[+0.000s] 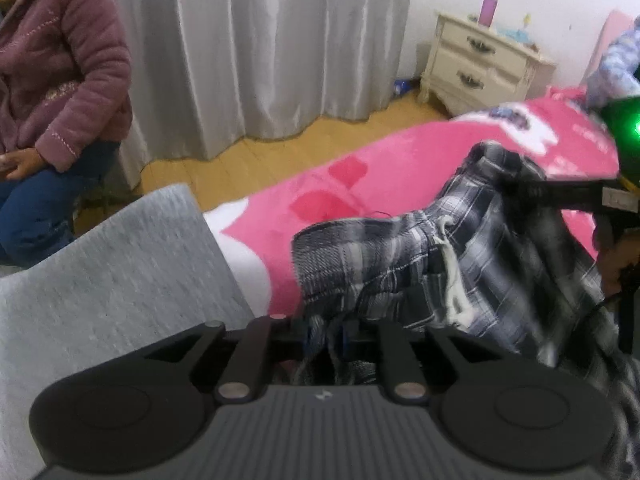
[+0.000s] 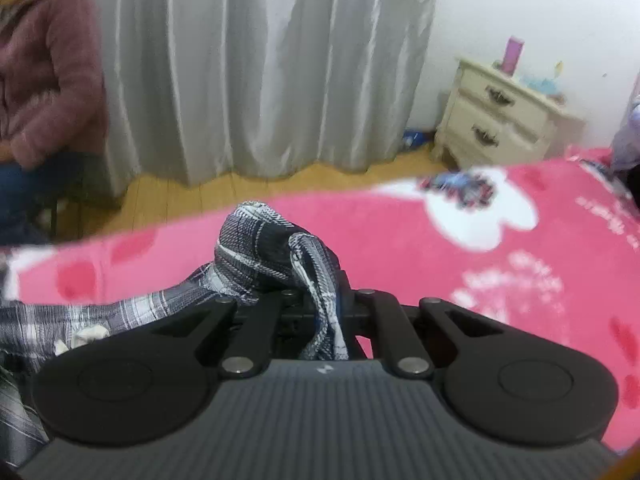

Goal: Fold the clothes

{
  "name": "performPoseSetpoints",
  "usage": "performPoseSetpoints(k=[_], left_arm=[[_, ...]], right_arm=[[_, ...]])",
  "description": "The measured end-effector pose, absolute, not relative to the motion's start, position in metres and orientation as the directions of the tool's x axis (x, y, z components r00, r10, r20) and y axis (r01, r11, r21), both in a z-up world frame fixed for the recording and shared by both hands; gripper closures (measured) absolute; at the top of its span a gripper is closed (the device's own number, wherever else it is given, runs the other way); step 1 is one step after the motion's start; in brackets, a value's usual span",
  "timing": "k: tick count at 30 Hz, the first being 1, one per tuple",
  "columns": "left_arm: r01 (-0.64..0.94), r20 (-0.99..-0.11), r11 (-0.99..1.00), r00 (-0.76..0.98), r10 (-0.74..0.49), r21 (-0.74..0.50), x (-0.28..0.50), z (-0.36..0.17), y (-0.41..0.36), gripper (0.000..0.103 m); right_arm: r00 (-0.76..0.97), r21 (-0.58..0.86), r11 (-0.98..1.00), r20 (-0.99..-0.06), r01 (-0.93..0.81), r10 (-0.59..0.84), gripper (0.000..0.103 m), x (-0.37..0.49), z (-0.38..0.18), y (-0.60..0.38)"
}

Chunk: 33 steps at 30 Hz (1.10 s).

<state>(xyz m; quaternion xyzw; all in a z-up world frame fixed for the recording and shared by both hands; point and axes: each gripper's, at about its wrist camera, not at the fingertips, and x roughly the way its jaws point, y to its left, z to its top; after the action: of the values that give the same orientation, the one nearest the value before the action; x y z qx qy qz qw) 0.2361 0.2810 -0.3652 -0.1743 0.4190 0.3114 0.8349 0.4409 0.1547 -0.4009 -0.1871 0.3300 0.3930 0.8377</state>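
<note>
Both grippers were clamped on the plaid shorts (image 1: 460, 256), which hung stretched between them over the pink blanket (image 1: 360, 168) on the bed. Left gripper (image 1: 332, 340): jaws nearly together w/ plaid cloth bunched in the gap. Right gripper (image 2: 320, 312): jaws also pinched close, a twisted fold of shorts running up btwn them. In the left view, the right gripper reached in from the right edge, gripping the far end of the shorts. White drawstring (image 1: 452, 276) dangled at the waistband. A grey cloth (image 1: 112, 272) lay at left on the bed. Bkgd: curtain (image 1: 248, 48), nightstand (image 1: 480, 60), seated person in a mauve jacket (image 1: 60, 60).
</note>
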Motion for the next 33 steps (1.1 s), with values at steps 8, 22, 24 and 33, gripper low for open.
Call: performPoseSetpoints(k=[8, 22, 24, 33], left_arm=[[-0.69, -0.797, 0.72, 0.474, 0.375, -0.072, 0.224, -0.354, 0.292, 0.064], [-0.728, -0.711, 0.685, 0.477, 0.518, 0.011, 0.228, -0.345, 0.267, 0.06], [-0.734, -0.693, 0.679, 0.481, 0.537, 0.017, 0.229, -0.34, 0.267, 0.06], [-0.698, -0.657, 0.715, 0.56, 0.505, -0.044, 0.234, -0.327, 0.284, 0.057]], right_arm=[[0.401, 0.234, 0.727, -0.706, -0.645, 0.584, 0.052, 0.468, -0.385, 0.104], [0.392, 0.163, 0.661, -0.693, -0.732, 0.605, 0.034, 0.449, -0.387, 0.113], [0.412, 0.12, 0.659, -0.694, -0.742, 0.59, 0.025, 0.445, -0.384, 0.115], [0.513, 0.024, 0.671, -0.625, -0.741, 0.589, 0.021, 0.428, -0.353, 0.097]])
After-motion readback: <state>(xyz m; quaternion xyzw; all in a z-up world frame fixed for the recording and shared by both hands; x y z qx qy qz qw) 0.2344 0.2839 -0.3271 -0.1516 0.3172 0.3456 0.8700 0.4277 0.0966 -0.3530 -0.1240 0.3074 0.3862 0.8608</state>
